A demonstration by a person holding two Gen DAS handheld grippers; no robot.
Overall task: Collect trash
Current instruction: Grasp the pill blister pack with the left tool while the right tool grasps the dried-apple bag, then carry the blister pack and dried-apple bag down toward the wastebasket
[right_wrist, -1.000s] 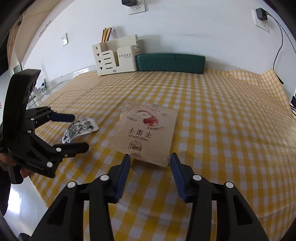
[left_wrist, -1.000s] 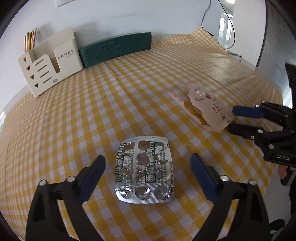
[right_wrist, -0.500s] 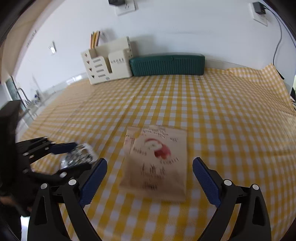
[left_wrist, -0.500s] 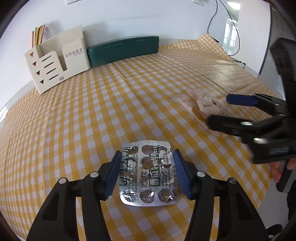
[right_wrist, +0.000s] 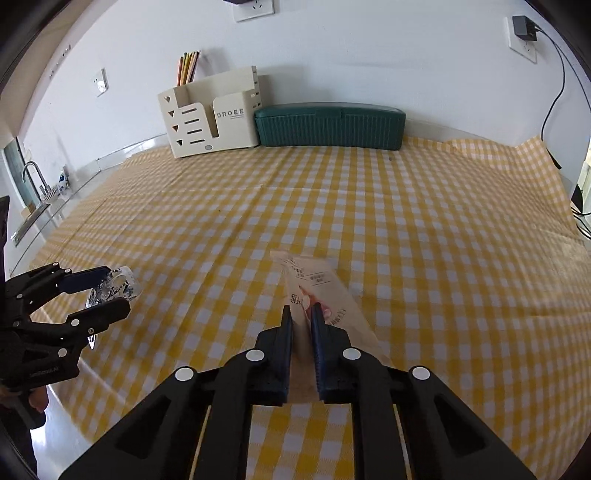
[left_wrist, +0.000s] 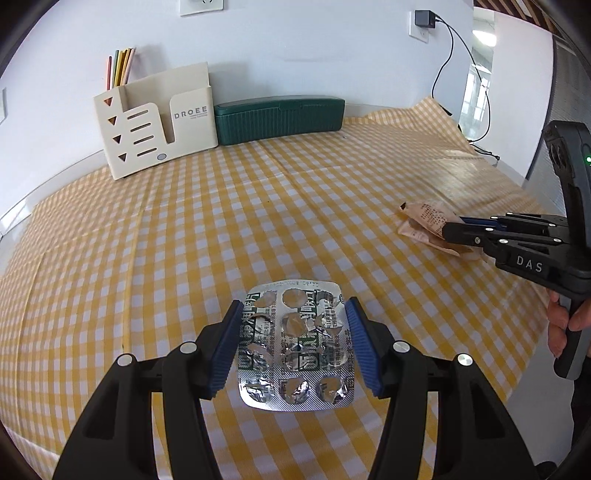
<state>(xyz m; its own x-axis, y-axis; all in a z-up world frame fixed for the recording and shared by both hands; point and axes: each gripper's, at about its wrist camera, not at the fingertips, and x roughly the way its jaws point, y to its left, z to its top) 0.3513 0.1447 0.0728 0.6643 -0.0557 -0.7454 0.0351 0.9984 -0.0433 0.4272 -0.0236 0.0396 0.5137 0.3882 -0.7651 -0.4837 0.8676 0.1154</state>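
White wall at the far side, with sockets and a plugged-in charger (left_wrist: 424, 18) trailing a black cable.

Surface (left_wrist: 221, 229): covered by a yellow-and-white checked cloth; creases are seen across the middle.

Desk organiser (left_wrist: 155, 118): cream, marked DROEE, stood at the far edge, left of centre; coloured sticks are held in its rear slot.

Green ribbed box (left_wrist: 280, 118): long, lidded, set just right of the organiser and touching or nearly touching it.

Blister pack (left_wrist: 295, 343): silver foil, pockets torn open (used up), gripped by its two long edges between the blue pads of the left hand-held gripper (left_wrist: 293, 345) near the front edge of the surface.

Snack pouch (right_wrist: 317, 291): brown paper, printed with red fruit and text, pinched upright on edge in the right hand-held gripper (right_wrist: 301, 321), whose jaws have just been closing and are now narrow on it.

Hand (left_wrist: 565, 321): seen at the right handle.
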